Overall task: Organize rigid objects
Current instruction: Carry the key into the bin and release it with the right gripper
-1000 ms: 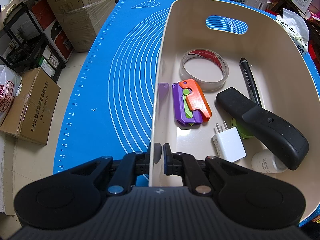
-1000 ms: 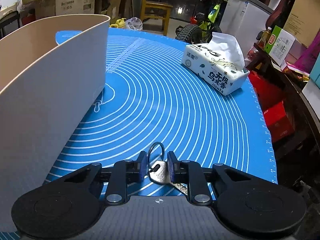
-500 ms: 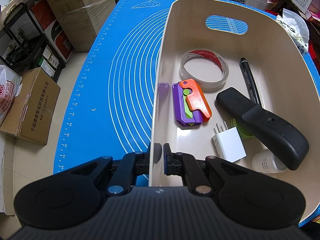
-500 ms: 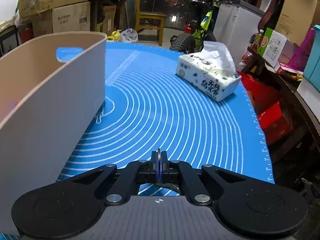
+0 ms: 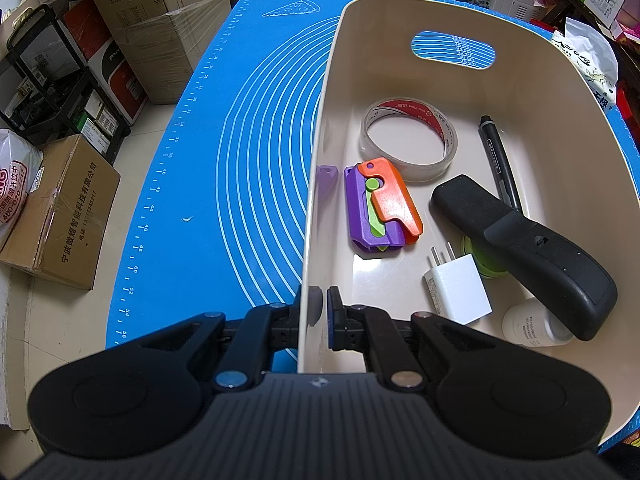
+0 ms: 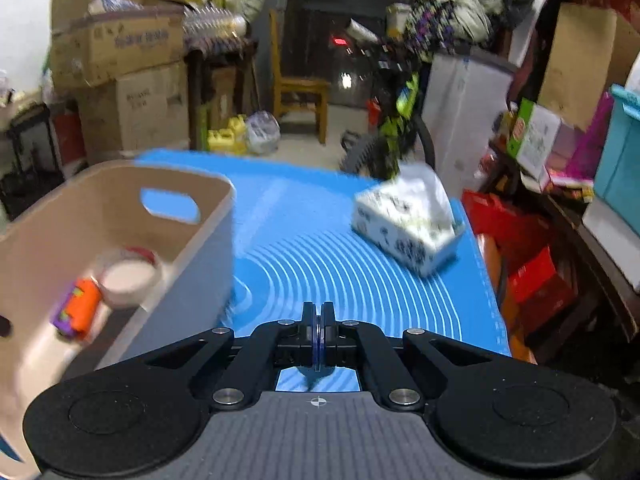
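At the left, the left gripper (image 5: 320, 308) is clenched on the near wall of the cream bin (image 5: 316, 184), one finger outside and one inside; the wall looks stiff and smooth, so this rim grip should steady the bin but could slide if pulled hard. The bin sits on the blue mat (image 5: 224, 160) that covers the surface. Inside lie a tape roll (image 5: 408, 142), a purple-and-orange toy (image 5: 380, 208), a white plug (image 5: 458, 288), a black remote (image 5: 528, 248), a pen (image 5: 498, 160) and a small white bottle (image 5: 528, 326). Further right, the right gripper (image 6: 319, 320) hangs above the mat beside the bin, its fingers pinched on a thin ring (image 6: 318, 340). A small metal tip hangs below it, likely a key, though blur hides detail. Such a piece is light, hard and slick, and it can swing, so the flat of the ring is the sound hold. A tissue pack (image 6: 408, 228) rests on the mat beyond.
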Tool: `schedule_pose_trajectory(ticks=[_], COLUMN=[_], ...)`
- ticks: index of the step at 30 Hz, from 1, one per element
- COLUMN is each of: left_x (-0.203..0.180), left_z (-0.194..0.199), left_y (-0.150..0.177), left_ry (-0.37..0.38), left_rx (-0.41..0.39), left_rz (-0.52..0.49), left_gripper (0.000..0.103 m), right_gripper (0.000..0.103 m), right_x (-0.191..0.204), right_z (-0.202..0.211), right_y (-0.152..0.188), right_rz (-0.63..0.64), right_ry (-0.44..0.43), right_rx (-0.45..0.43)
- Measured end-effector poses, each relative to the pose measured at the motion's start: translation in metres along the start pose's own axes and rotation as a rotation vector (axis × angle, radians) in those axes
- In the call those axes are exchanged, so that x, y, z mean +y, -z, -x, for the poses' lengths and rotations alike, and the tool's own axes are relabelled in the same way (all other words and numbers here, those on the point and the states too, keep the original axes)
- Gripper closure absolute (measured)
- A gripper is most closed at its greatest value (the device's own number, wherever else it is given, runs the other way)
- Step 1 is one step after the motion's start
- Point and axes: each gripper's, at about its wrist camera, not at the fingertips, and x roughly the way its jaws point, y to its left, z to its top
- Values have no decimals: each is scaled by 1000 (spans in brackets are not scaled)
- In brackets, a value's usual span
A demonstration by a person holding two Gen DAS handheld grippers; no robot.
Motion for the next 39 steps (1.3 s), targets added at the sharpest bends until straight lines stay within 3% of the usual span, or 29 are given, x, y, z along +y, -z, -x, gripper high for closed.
schedule_pose_trajectory(ticks=[10, 16, 25, 34, 39], left_x=[1, 0, 1, 0, 0], left_z=[0, 0, 0, 0, -1], left_y=[0, 0, 0, 0, 0], left_ry=[0, 1, 2, 4, 5], left_rx=[0, 0, 0, 0, 0], left_rz=[0, 0, 0, 1, 1], left_gripper=[94, 94, 94, 94, 94], right_gripper=[90, 90, 90, 90, 86], right_x=[45, 81, 136, 152, 151], right_z=[41, 39, 19, -15, -24], right_y=[-48, -62, -49, -30, -24], right_rz=[51, 67, 117, 128, 117], right_ry=[-137, -216, -308, -295, -279], right_rx=[-148, -149, -67, 116, 168])
